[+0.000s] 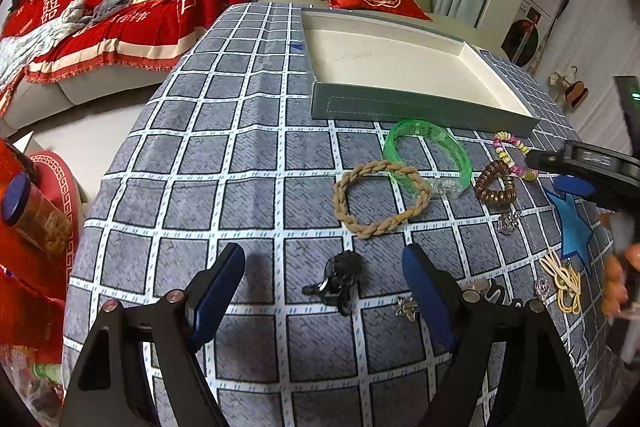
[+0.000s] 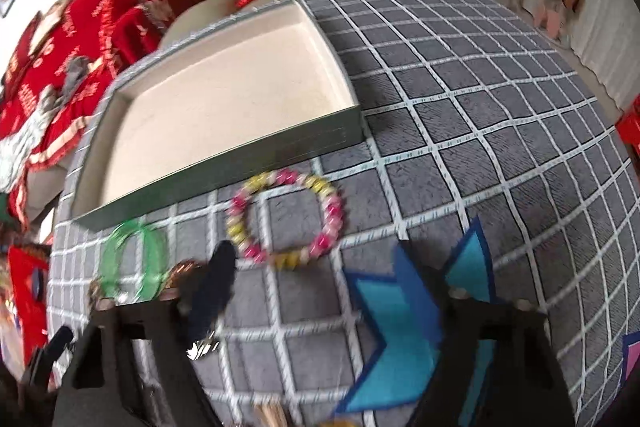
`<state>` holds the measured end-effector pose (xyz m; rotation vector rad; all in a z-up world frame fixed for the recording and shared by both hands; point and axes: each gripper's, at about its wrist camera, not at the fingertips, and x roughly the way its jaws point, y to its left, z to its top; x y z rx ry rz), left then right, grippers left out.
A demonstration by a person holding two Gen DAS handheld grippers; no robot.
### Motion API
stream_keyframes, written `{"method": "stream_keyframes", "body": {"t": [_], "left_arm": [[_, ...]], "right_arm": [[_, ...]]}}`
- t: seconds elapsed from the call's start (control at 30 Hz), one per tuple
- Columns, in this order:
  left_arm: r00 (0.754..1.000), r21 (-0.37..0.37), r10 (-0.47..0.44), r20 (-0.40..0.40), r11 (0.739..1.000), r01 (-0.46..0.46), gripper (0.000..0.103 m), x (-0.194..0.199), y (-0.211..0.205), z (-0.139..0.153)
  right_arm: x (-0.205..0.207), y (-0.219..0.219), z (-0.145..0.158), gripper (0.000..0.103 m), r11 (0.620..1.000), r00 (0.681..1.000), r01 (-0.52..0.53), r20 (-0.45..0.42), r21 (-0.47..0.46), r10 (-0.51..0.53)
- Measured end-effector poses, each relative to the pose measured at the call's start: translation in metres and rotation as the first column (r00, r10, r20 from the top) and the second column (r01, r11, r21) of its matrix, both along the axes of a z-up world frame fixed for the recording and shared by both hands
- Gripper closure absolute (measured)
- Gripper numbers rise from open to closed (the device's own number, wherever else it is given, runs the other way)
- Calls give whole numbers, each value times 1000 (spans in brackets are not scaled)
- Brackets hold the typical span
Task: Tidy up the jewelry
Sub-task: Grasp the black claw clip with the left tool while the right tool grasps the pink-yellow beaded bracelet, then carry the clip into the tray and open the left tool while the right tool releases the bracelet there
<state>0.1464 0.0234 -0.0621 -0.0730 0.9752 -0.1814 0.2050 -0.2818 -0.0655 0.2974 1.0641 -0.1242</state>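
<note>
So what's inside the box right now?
Nothing visible: the box shows only bare cream lining in both views. The strip just behind its near wall is hidden, so something small there can't be excluded.

One tray (image 1: 420, 109); four bracelets, led by a green bangle (image 1: 426, 155); one black clip (image 1: 338, 281); perhaps three small charms (image 1: 509, 221).

Soft, even room light is falling across the checked tablecloth (image 1: 248, 163), throwing only faint shadows under the black hair clip (image 1: 338, 281). The left wrist view is staying sharp, while the right wrist view is smearing with motion blur, the beaded bracelet (image 2: 286, 219) softened. Both fisheye views are bending and darkening at their edges.
</note>
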Motion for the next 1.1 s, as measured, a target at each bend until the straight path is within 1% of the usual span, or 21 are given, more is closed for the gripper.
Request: {"method": "stream_keyframes", "body": {"t": [0.03,0.07,0.1,0.13,0.17,0.2,0.23,0.27,0.3,0.33,0.37,0.4,0.47,0.5,0.63,0.7,0.83,0.97,1.1], "left_arm": [[1000,1,-4,-5,1000,4,19,2,-1,-1],[1000,0,-11,-18,1000,11,23,5,-2,-3],[1000,-2,-12,-27,1000,12,23,7,-3,-4],[1000,2,-11,-19,1000,11,24,7,-3,-4],[1000,4,-16,-19,1000,16,27,7,-3,-4],[1000,12,-17,-16,1000,17,33,7,-4,-4],[1000,24,-21,-11,999,21,38,7,-5,-4],[1000,28,-24,-9,999,24,41,7,-5,-4],[1000,30,-27,-6,999,27,50,6,-5,-3],[1000,31,-30,-4,999,30,56,6,-5,-3],[999,31,-34,-3,999,35,59,6,-5,-3],[999,27,-41,-2,999,41,71,6,-5,-3],[999,22,-52,-3,998,52,71,7,-6,-2],[998,19,-57,-4,998,57,71,7,-6,-2],[998,-19,-62,-10,998,62,71,6,-3,2],[998,-35,-62,-2,997,62,71,5,-1,8],[998,-57,-68,18,996,69,71,5,2,20],[996,-77,-77,45,994,80,71,7,3,39],[994,-93,-88,73,991,94,71,14,3,60]], "right_arm": [[2,1,1,29,1000,1000,5,14,-24,-4],[6,3,1,33,999,1000,0,10,-53,1],[9,7,0,33,996,1000,-10,0,-84,10],[11,10,-1,37,994,1000,-20,-5,-111,19],[12,13,-2,38,989,999,-32,-12,-143,31],[12,19,-3,39,981,999,-50,-18,-185,48],[10,22,-3,42,976,998,-63,-16,-207,61],[10,23,-4,47,976,997,-74,-8,-206,74],[8,24,-3,50,975,997,-79,-9,-206,79],[8,25,-2,58,975,996,-86,-11,-203,85],[7,27,-1,67,975,995,-95,-13,-202,94],[6,29,0,71,974,994,-108,-16,-201,107],[5,31,1,91,973,993,-121,-18,-199,119],[4,32,2,92,972,993,-121,-19,-199,120],[-1,29,3,93,980,994,-105,3,-169,107],[-5,24,6,93,987,995,-96,20,-131,99],[-7,14,13,93,992,995,-88,42,-87,92],[-8,8,24,93,994,994,-88,65,-62,92],[-10,4,43,93,995,990,-91,105,-31,94]]}}
